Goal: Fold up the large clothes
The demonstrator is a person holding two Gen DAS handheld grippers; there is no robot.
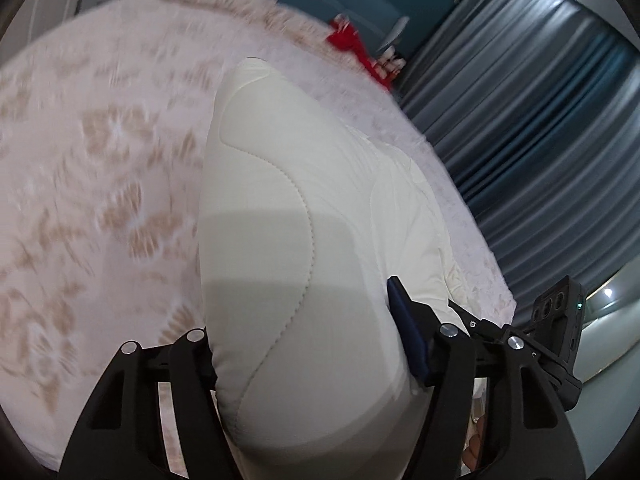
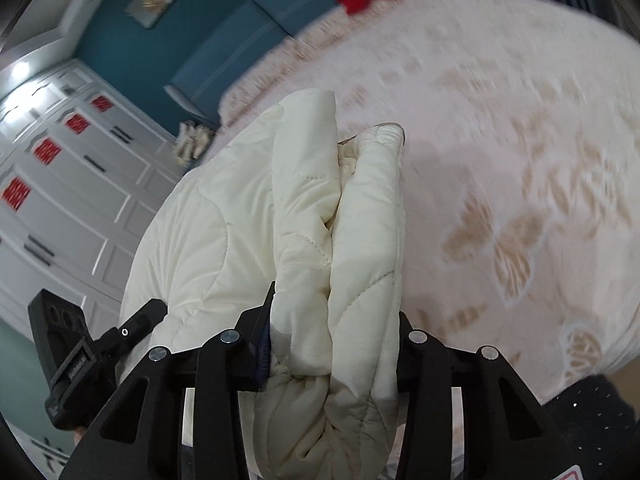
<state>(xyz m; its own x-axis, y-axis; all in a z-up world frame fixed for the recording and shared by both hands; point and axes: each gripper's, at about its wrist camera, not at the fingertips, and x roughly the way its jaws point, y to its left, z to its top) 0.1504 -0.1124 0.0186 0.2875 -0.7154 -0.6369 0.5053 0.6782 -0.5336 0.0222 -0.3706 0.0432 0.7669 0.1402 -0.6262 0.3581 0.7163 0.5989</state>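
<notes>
A cream quilted padded coat [image 1: 280, 208] lies over a bed with a pink cover printed with beige flowers [image 1: 100, 160]. My left gripper [image 1: 308, 344] is shut on a thick fold of the coat, which fills the space between its fingers and stretches away across the bed. My right gripper [image 2: 332, 344] is shut on a bunched, doubled-up part of the same coat [image 2: 312, 220], with two padded folds standing up between the fingers. Each gripper's other side shows at the frame edge of the other view. The fingertips are mostly hidden by fabric.
The bed cover [image 2: 520, 140] spreads wide around the coat. A red item [image 1: 348, 36] lies at the far edge of the bed by a teal headboard wall [image 2: 168, 48]. Grey-blue curtains [image 1: 540, 120] hang on one side, white wardrobe doors [image 2: 72, 184] on the other.
</notes>
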